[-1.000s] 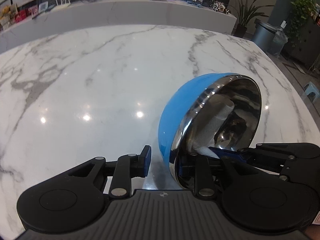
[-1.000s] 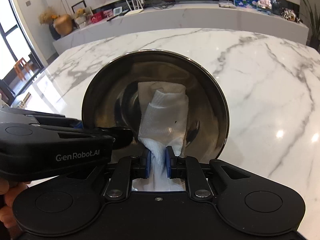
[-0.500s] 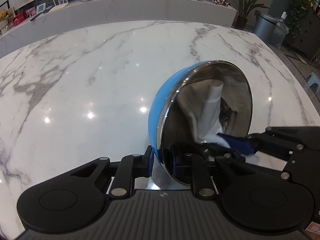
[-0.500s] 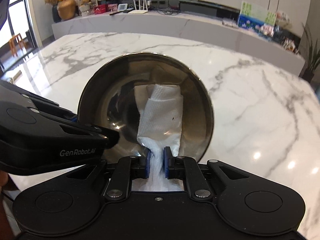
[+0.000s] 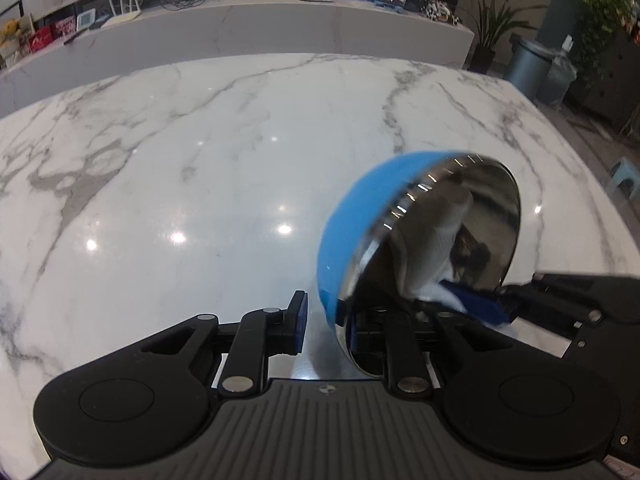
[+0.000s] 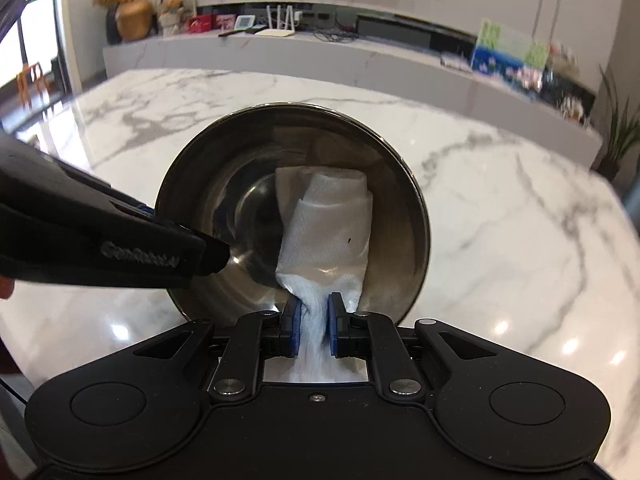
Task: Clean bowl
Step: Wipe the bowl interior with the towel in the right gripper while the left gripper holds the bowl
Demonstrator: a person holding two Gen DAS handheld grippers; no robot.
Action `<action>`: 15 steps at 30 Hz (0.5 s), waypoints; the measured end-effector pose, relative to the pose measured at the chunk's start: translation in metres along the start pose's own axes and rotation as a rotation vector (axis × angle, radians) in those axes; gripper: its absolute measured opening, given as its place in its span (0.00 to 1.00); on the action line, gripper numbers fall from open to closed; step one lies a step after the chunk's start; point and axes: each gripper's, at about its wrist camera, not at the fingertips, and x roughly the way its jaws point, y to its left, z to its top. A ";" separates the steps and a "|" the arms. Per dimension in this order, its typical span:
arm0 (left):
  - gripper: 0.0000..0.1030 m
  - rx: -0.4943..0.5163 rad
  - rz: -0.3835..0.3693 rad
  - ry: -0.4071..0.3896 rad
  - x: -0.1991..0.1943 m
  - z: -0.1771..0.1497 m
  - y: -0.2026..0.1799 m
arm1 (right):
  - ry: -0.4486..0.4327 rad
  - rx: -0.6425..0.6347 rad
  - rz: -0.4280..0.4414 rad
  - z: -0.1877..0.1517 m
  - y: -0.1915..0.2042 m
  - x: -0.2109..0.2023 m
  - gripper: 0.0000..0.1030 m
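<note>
A bowl [image 5: 352, 216], blue outside and shiny steel inside, is held tilted on its side above the marble table [image 5: 200, 160]. My left gripper [image 5: 326, 324] is shut on the bowl's lower rim, one finger outside and one inside. My right gripper [image 6: 313, 324] is shut on a white paper towel [image 6: 326, 220] and presses it against the bowl's inner wall [image 6: 224, 192]. The towel also shows in the left wrist view [image 5: 430, 248]. The left gripper appears at the left of the right wrist view [image 6: 120, 240].
A long marble counter [image 6: 280, 52] with routers, boxes and pictures runs behind the table. A grey bin [image 5: 528, 64] and potted plants [image 5: 492, 28] stand past the table's right end. A small blue stool [image 5: 626, 172] sits on the floor at right.
The bowl has swung and tilted in my left gripper, and its mouth now faces more to the right. The towel has shifted over the inner wall, slightly right and up.
</note>
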 end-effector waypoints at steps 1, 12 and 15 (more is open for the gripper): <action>0.19 -0.003 0.000 -0.003 0.000 0.000 0.001 | -0.001 0.021 0.019 -0.001 -0.002 0.000 0.10; 0.19 -0.043 -0.028 0.020 0.010 -0.004 0.005 | 0.004 0.261 0.217 -0.005 -0.030 0.004 0.12; 0.19 -0.027 -0.022 0.026 0.011 -0.004 0.003 | 0.003 0.230 0.207 -0.004 -0.026 0.004 0.12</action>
